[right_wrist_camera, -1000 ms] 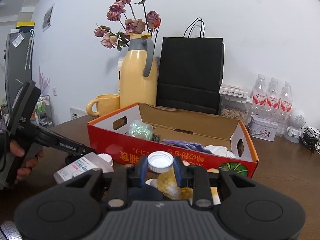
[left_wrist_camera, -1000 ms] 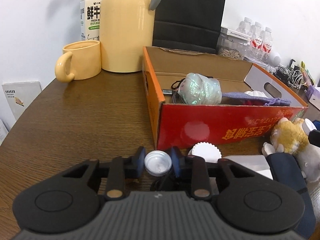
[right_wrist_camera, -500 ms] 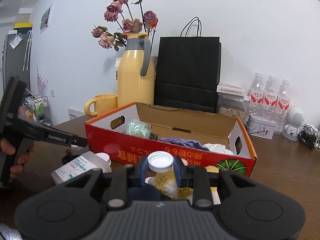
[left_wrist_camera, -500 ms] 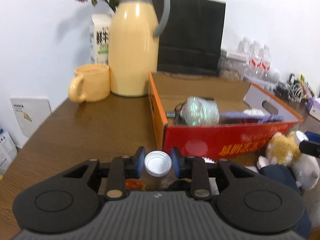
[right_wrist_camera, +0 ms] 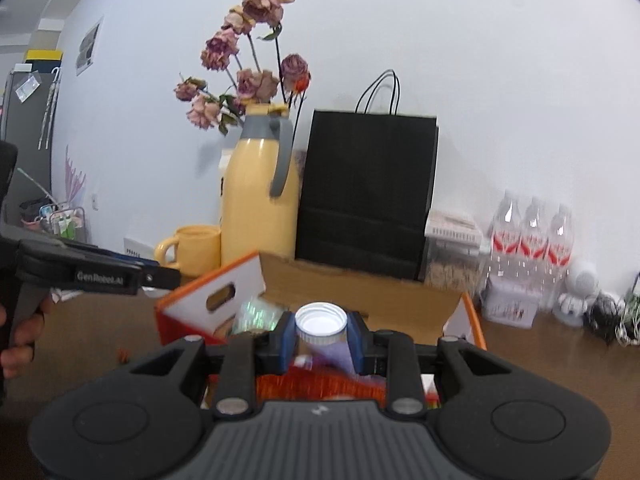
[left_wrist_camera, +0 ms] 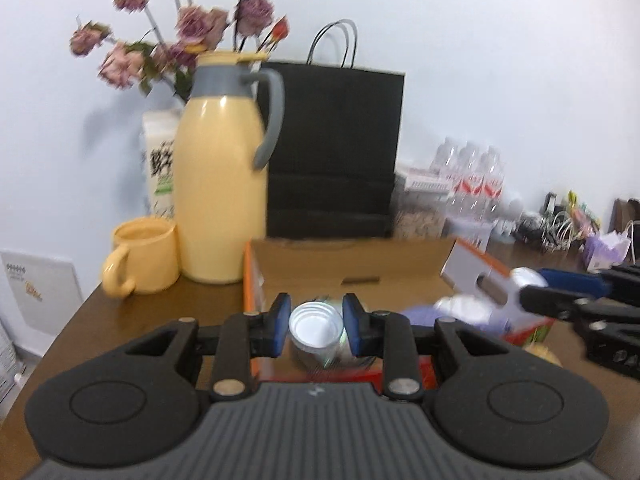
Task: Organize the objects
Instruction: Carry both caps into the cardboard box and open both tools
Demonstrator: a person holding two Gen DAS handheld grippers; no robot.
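left hand-held gripper point(left_wrist_camera: 315, 322): clamped on a silver-capped jar point(left_wrist_camera: 316, 328), held over the orange cardboard box's point(left_wrist_camera: 360, 276) left end | right hand-held gripper point(right_wrist_camera: 321, 330): clamped on a white-capped bottle point(right_wrist_camera: 321, 326) above the box's near wall | box stands mid-counter point(left_wrist_camera: 168, 300), before the black paper bag point(left_wrist_camera: 336, 152)

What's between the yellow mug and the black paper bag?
The yellow thermos jug stands between the mug and the black bag; both wrist views show it.
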